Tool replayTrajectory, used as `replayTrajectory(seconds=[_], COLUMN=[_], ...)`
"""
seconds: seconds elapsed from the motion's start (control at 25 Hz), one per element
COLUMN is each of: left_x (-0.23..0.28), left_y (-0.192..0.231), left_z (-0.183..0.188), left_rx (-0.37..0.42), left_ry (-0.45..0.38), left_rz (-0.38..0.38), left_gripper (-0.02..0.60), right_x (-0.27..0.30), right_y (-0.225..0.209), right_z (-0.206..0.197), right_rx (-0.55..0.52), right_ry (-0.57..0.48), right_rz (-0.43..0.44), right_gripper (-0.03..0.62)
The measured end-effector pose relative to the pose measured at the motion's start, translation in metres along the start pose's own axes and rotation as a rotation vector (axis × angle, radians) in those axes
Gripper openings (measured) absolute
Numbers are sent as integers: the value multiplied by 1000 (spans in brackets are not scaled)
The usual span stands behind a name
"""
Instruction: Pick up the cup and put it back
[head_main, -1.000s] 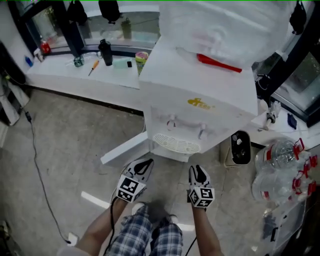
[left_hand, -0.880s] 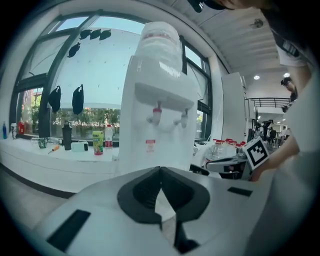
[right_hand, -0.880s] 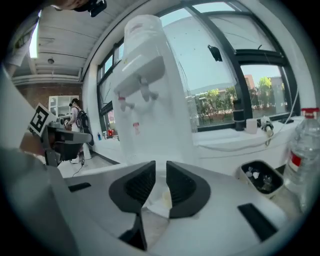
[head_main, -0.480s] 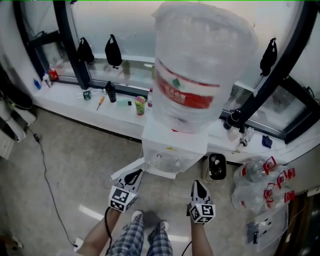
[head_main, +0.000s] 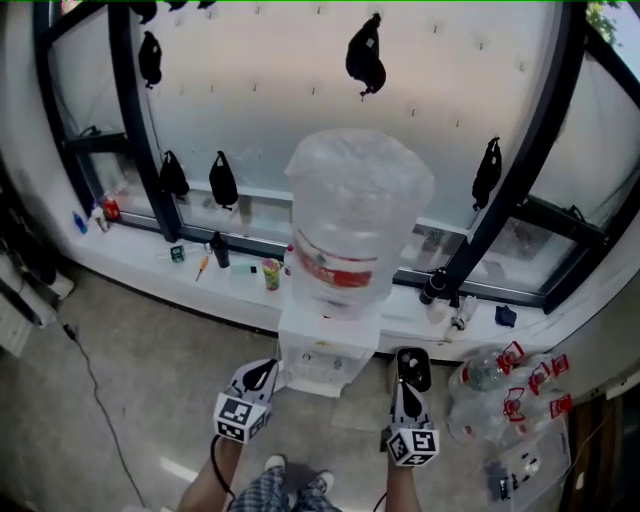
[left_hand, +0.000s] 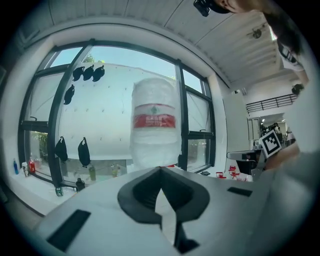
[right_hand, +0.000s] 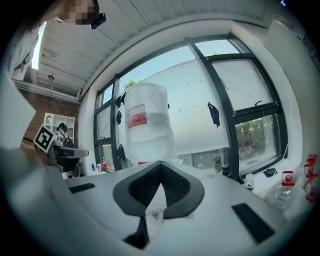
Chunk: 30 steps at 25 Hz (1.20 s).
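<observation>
Since the earlier frame the head view has lifted, so the whole water bottle (head_main: 355, 220) and the window behind it now show, and both tools sit lower in the frame. At the left, a screwdriver (head_main: 201, 266) and a dark bottle (head_main: 219, 250) lie on the white surface (head_main: 150, 262) under the window. The cup (head_main: 271, 274) stands upright on that surface, just left of the dispenser (head_main: 325, 350) and well apart from either tool. The left tool (head_main: 262, 372) points at the dispenser's base, jaws together, nothing between them. The right tool (head_main: 405, 388) is likewise closed and empty, near a black object (head_main: 412, 368) on the floor. Red-capped plastic bottles (head_main: 500, 385) lie at the right.
</observation>
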<state>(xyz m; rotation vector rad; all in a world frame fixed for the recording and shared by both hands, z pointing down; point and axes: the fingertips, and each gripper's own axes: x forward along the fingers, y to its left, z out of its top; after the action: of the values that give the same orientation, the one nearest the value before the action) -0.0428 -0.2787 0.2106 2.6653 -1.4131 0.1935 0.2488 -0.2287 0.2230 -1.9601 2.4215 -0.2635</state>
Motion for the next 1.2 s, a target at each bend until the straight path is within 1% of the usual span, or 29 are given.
replayTrajectory(seconds=[0.12,0.2,0.36,0.52,0.76,1.2], left_x=[-5,-9,-19,-18,-12,1], left_y=[-3,-6,-11,-15,-17,-22], left_z=[24,35,41,44,51,53], left_rx=[6,-14,-44,-51,-53,-51], left_ry=[-28,-42,-48,-57,-77,-80], left_rz=[1,4,4,7,8,5], left_gripper=[25,25,25,25,25,25], right_x=[-12,-23,-39,-45,-49,-50], right_y=[-5,-8,-6,-13,-26,-39], right_z=[27,42,58,64,61,65], right_rx=[2,-7,-24,-32,-24,-36], right_ry=[-38,-50,-60,-75,-60,-66], right_rz=[-25,-49,-77,-104,-127,-126], right_gripper=[17,17,16,15,15,15])
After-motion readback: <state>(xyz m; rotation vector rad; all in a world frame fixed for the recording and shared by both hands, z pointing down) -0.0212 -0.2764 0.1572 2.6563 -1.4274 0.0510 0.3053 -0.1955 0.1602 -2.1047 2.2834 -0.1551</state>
